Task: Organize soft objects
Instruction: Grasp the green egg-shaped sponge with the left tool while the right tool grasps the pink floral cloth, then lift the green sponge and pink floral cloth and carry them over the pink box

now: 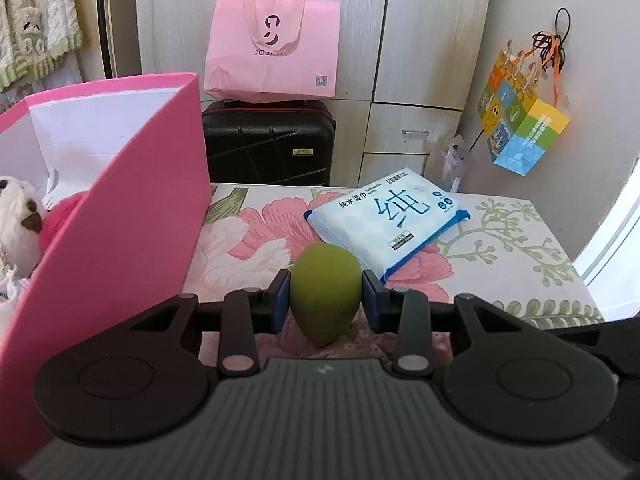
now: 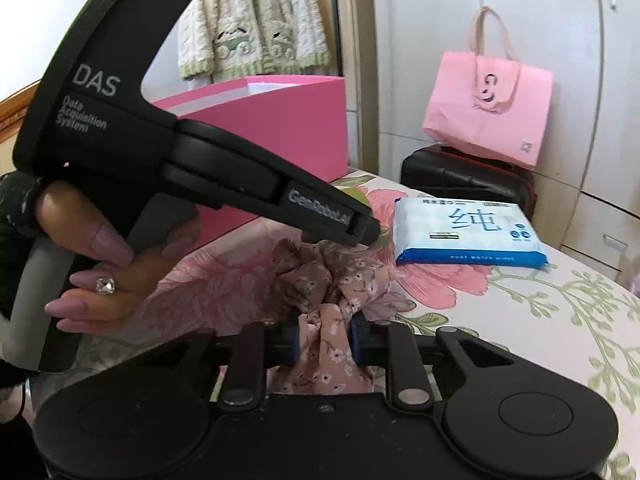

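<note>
My left gripper is shut on a green egg-shaped sponge, held just above the floral table, right of the pink box. The box holds a white plush toy and something red. My right gripper is shut on a pink floral fabric scrunchie that lies on the table. The left gripper's body crosses the right wrist view, its tip over the scrunchie. A blue pack of wet wipes lies on the table beyond the sponge; it also shows in the right wrist view.
A black suitcase with a pink tote bag on top stands behind the table against white cabinets. A colourful paper bag hangs on the right wall. A knit garment hangs behind the pink box.
</note>
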Motion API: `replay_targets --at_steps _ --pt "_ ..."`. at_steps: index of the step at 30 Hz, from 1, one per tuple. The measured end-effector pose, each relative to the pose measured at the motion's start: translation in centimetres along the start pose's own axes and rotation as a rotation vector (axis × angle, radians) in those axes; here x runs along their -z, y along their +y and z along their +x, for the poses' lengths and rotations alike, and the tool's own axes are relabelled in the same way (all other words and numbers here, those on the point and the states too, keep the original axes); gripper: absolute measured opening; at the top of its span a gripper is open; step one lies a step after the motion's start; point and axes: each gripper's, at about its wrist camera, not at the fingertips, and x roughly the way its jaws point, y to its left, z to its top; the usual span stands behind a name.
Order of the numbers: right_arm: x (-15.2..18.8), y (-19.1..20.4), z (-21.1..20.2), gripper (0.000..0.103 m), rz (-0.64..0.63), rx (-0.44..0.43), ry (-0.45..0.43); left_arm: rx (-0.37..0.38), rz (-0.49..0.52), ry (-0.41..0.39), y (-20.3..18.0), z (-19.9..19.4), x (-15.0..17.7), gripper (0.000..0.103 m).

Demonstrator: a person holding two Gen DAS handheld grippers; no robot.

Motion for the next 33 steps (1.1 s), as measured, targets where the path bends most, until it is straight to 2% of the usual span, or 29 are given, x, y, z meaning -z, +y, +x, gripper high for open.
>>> replay_targets --at_steps 9,13,18,33 --pt "1.0 0.3 -2.0 0.024 0.135 0.098 -0.006 0.050 0.017 -0.017 -0.7 -2.8 1.0 0.036" --pt "1.6 0.6 -3.4 0.024 0.158 0.138 -0.018 0.082 0.026 -0.013 -0.9 -4.3 1.4 0.036" --pt "2.2 1.3 -5.0 0.025 0.193 0.165 -0.028 0.155 0.002 -0.015 -0.7 -6.3 2.2 0.036" --pt "3.9 5.3 -8.9 0.025 0.201 0.244 -0.015 0.286 -0.002 -0.002 0.7 -12.5 5.7 0.036"
